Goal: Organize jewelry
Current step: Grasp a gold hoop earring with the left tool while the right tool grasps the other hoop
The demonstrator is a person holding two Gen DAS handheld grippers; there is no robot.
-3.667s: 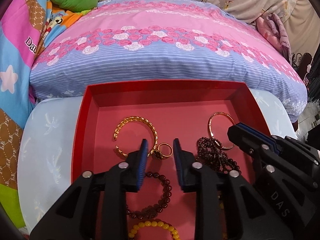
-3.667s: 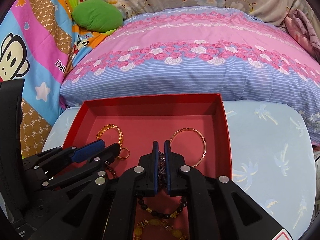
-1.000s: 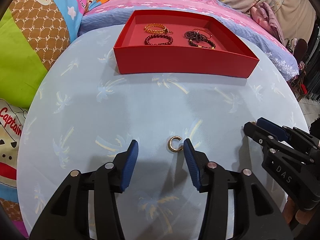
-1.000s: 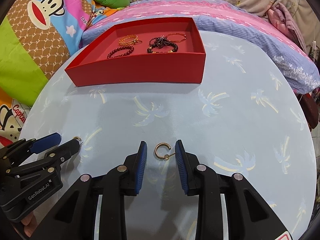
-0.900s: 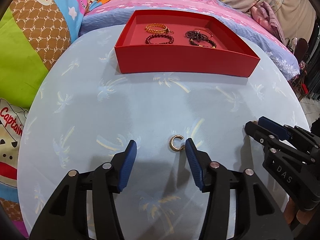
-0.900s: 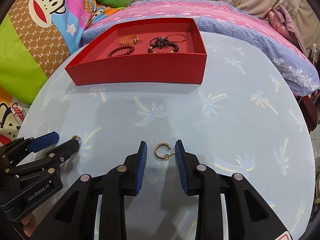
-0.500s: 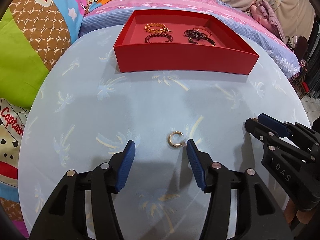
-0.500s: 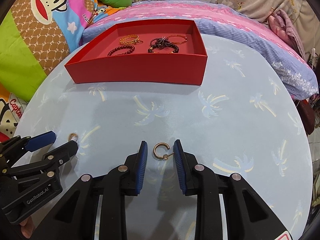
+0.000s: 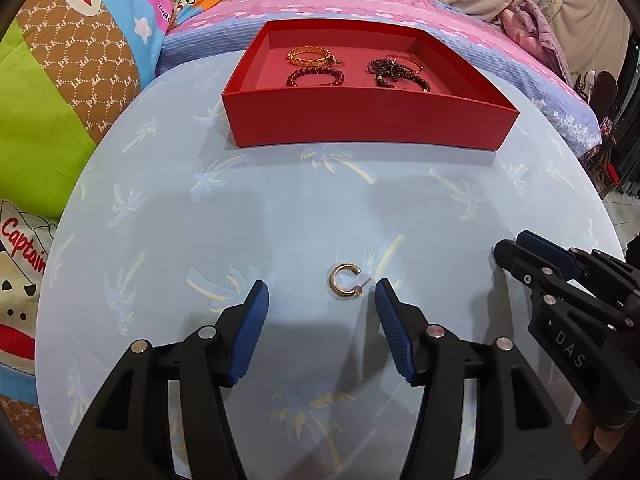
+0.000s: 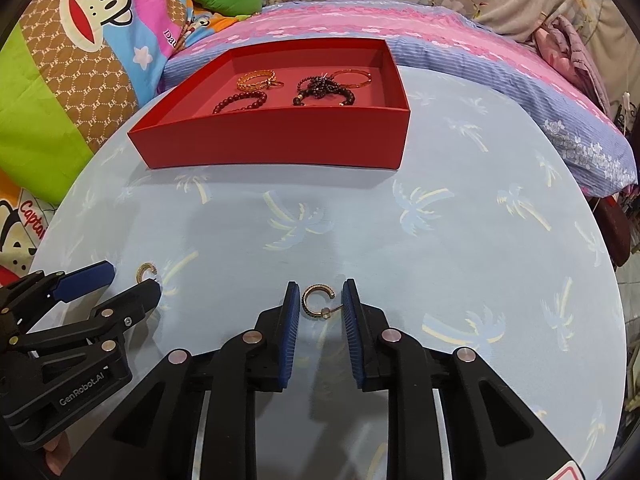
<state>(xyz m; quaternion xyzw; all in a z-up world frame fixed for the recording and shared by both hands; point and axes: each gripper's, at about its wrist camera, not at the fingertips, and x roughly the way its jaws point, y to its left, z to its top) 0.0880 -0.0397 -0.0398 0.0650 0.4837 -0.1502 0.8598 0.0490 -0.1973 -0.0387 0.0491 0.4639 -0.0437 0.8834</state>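
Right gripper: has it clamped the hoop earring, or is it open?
Open. The right gripper has just been closing, with the hoop earring between its jaws on the table, but table shows either side of the hoop.

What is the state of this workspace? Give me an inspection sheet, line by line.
Surface: round table under a pale blue palm-print cloth.
Job's things: red tray at the far side holds a gold bracelet, a red bead bracelet and dark bead strands; two gold hoop earrings lie on the cloth, the left earring and the right earring.
Clutter: nothing seen.
Grippers: left gripper open, jaws just been opening, left earring between them; right gripper open, jaws just been closing around the right earring.
Cables: nothing seen.
Surroundings: pink floral bedding, cartoon blanket.
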